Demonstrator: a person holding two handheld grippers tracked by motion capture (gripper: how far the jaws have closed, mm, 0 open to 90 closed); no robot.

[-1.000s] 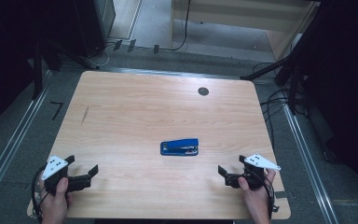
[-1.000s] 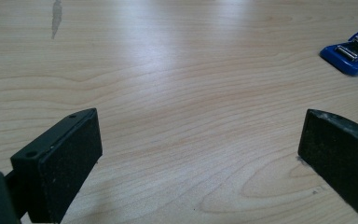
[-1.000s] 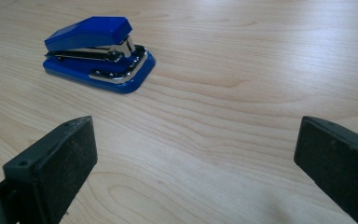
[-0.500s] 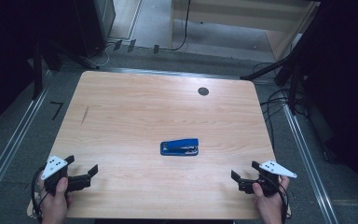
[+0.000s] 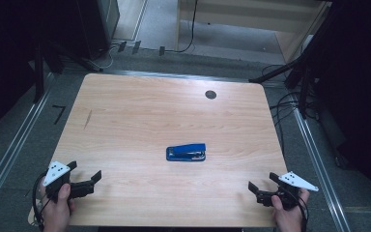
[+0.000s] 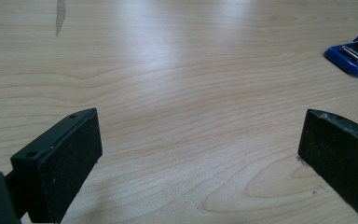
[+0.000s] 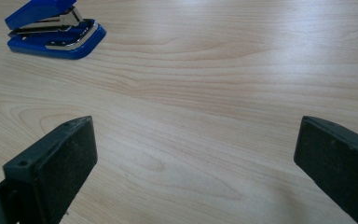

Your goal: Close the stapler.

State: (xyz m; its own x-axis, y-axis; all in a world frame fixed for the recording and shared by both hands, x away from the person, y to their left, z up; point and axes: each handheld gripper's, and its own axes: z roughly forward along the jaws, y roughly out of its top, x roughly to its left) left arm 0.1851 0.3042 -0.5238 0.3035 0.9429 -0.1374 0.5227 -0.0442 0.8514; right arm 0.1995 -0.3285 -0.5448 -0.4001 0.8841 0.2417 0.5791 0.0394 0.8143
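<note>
On the bare tabletop (image 5: 140,116) a blue stapler (image 5: 186,152) lies mid-way, slightly near, well apart from the left gripper (image 5: 95,178) and right gripper (image 5: 256,187), both released and wide; approach low, squarely across its narrow sides.

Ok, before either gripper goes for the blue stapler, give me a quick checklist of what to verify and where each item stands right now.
1. Left gripper open: ok, its jaws stand wide apart in the left gripper view.
2. Right gripper open: ok, jaws wide apart, nothing between them.
3. Blue stapler free to grasp: ok, it lies alone near the middle of the table, touched by neither gripper.
4. Path to the stapler: ok, bare wood lies between each gripper and it.
5. Stapler closed: not ok, the right gripper view shows its top lifted slightly off the base.
6. Staples loaded: cannot tell.
</note>
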